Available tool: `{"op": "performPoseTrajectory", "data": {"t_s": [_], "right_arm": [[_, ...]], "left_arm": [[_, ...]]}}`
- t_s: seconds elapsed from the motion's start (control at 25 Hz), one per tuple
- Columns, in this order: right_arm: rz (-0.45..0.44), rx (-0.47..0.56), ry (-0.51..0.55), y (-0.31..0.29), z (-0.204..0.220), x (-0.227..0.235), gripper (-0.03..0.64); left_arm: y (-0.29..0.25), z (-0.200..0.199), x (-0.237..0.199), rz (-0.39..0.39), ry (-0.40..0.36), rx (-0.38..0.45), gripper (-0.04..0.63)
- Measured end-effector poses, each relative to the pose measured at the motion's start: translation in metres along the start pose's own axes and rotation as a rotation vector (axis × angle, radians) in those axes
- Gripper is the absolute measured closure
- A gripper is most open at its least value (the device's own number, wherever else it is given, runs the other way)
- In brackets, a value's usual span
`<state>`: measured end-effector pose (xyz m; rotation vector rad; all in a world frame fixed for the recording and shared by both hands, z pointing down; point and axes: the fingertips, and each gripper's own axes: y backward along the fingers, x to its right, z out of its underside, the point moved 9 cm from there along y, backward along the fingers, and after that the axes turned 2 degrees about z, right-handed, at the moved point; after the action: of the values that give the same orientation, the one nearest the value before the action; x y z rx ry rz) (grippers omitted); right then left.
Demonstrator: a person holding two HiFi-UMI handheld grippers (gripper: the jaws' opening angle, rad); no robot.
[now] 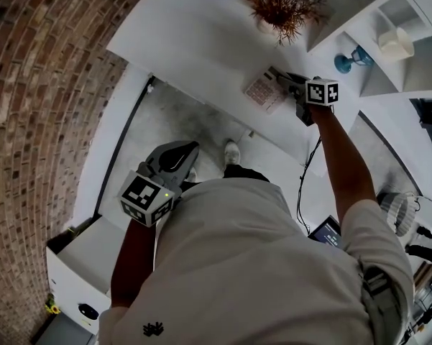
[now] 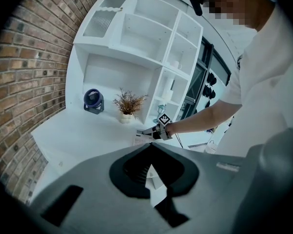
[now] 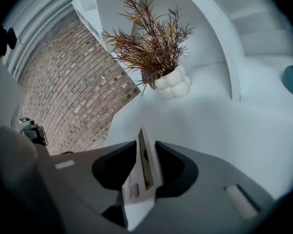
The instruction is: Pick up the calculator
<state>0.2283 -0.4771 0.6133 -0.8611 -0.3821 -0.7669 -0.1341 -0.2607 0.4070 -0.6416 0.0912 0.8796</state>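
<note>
Closed on the calculator (image 3: 145,165), the jaws of the right gripper (image 1: 296,95) are seen clamping it edge-on at the front edge of the white counter (image 1: 201,42). A dried plant (image 3: 158,52) is set just behind, under white shelving (image 2: 151,38). The left gripper (image 2: 151,172) is held well back with its jaws together and empty. The counter is flanked by a brick wall (image 1: 50,121).
</note>
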Motion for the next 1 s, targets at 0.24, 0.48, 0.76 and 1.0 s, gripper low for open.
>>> {"op": "performPoseTrajectory", "data": {"t_s": [0.24, 0.48, 0.76, 1.0], "right_arm": [[0.009, -0.005, -0.047, 0.001, 0.002, 0.000, 0.526], [0.015, 0.040, -0.066, 0.012, 0.001, -0.014, 0.548], [0.043, 0.092, -0.049, 0.019, -0.005, -0.043, 0.560], [0.050, 0.133, -0.034, 0.024, -0.003, -0.079, 0.560]], "left_arm": [[0.008, 0.000, -0.013, -0.010, 0.006, 0.011, 0.589], [0.019, -0.002, -0.021, 0.008, -0.001, 0.018, 0.589], [0.033, 0.005, -0.026, 0.046, -0.018, 0.023, 0.589], [0.058, 0.012, -0.028, 0.070, -0.041, 0.035, 0.589]]}}
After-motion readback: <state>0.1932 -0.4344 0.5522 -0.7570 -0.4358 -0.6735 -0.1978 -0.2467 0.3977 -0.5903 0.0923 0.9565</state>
